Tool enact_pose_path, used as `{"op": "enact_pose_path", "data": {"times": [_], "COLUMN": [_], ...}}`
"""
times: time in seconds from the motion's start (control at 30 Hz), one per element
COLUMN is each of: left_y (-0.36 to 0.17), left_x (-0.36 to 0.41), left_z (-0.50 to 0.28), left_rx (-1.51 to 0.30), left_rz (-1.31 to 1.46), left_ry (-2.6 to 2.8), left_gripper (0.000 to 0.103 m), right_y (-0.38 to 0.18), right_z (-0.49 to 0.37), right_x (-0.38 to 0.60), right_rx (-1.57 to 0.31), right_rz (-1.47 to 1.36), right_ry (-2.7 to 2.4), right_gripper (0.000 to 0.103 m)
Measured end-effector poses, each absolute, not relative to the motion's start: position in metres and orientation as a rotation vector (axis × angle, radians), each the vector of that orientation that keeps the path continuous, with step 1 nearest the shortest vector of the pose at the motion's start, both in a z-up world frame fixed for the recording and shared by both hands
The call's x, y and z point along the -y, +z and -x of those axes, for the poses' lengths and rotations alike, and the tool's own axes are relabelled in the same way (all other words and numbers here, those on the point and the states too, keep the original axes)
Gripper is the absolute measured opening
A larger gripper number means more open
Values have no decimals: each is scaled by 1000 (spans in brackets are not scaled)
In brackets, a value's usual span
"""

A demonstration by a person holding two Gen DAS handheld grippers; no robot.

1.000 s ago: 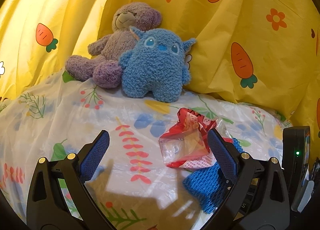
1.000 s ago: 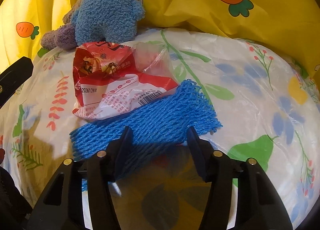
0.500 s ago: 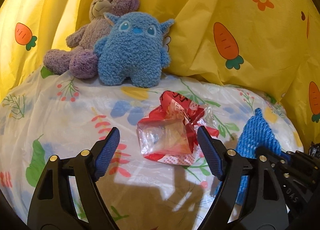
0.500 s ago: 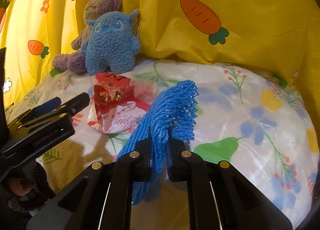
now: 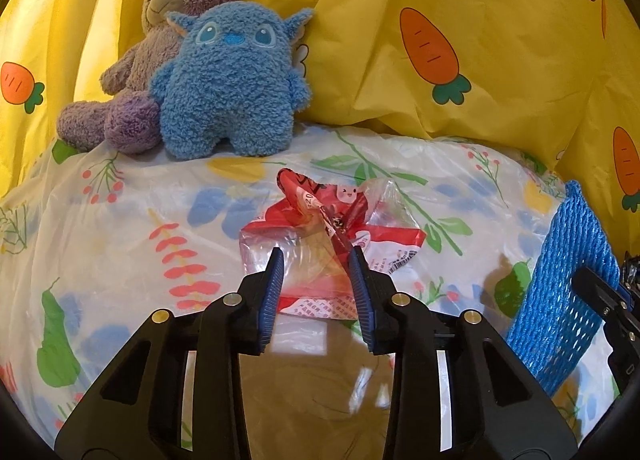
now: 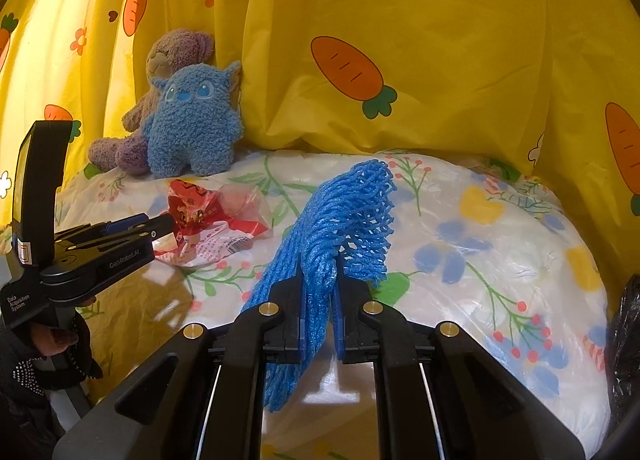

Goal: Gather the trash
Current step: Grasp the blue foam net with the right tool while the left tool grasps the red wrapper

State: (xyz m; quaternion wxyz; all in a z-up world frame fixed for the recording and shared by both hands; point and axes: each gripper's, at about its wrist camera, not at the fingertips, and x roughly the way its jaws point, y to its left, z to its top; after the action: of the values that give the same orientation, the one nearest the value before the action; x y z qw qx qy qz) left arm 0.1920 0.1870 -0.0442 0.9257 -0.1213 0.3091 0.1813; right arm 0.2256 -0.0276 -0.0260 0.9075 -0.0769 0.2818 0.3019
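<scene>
A crumpled red and clear snack wrapper (image 5: 340, 220) lies on the floral cover in front of the plush toys. My left gripper (image 5: 315, 256) has its jaws closing around the wrapper's near end, and the blue pads press its clear plastic from both sides. The right wrist view shows this gripper (image 6: 168, 224) from the side, with its tips at the wrapper (image 6: 216, 220). My right gripper (image 6: 320, 276) is shut on a blue foam net sleeve (image 6: 344, 212), which is lifted off the cover and droops on both sides of the fingers. The net (image 5: 568, 280) also hangs at the right in the left wrist view.
A blue plush monster (image 5: 232, 84) and a purple teddy bear (image 5: 160, 20) sit at the back left against a yellow carrot-print curtain (image 5: 440, 0). The rounded floral plastic cover (image 5: 120, 240) fills the foreground. Something black and crinkled (image 6: 624, 340) shows at the right edge.
The left jaws have narrowed from wide open onto the wrapper as the gripper moved in. The right gripper closed on the blue net and lifted it up and away to the right.
</scene>
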Motion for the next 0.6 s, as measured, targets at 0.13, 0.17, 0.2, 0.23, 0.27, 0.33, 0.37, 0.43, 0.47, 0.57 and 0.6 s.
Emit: {"op": "enact_pose_path", "data": {"times": [0.13, 0.17, 0.2, 0.23, 0.27, 0.33, 0.37, 0.43, 0.47, 0.57, 0.6], "left_y": [-46, -46, -47, -47, -48, -48, -47, -47, -46, -45, -44], "left_x": [-188, -189, -189, -190, -190, -189, -189, -188, -188, -189, -190], "left_z": [-194, -194, -195, -195, -195, -194, -194, -193, -192, -189, -188], "left_rx": [-641, -644, -646, -647, -648, -645, -642, -636, -632, -615, -607], "left_rz": [266, 271, 277, 282, 285, 286, 285, 282, 283, 294, 300], "left_ry": [344, 338, 332, 329, 326, 319, 316, 315, 313, 315, 318], "left_gripper": [22, 20, 17, 15, 13, 10, 6, 2, 0, 0, 0], "right_y": [-30, -31, -31, -31, -30, -30, -31, -31, -32, -33, -33], "right_z": [-228, -228, -228, -227, -227, -226, -227, -226, -226, -225, -224], "right_x": [29, 30, 30, 31, 32, 33, 33, 33, 33, 33, 33], "right_rx": [-595, -595, -594, -590, -583, -576, -574, -571, -569, -555, -545], "right_rz": [152, 150, 148, 147, 146, 143, 141, 141, 143, 153, 161], "right_ry": [619, 618, 618, 617, 615, 610, 609, 606, 605, 595, 588], "right_gripper": [11, 11, 11, 11, 11, 11, 11, 11, 11, 11, 11]}}
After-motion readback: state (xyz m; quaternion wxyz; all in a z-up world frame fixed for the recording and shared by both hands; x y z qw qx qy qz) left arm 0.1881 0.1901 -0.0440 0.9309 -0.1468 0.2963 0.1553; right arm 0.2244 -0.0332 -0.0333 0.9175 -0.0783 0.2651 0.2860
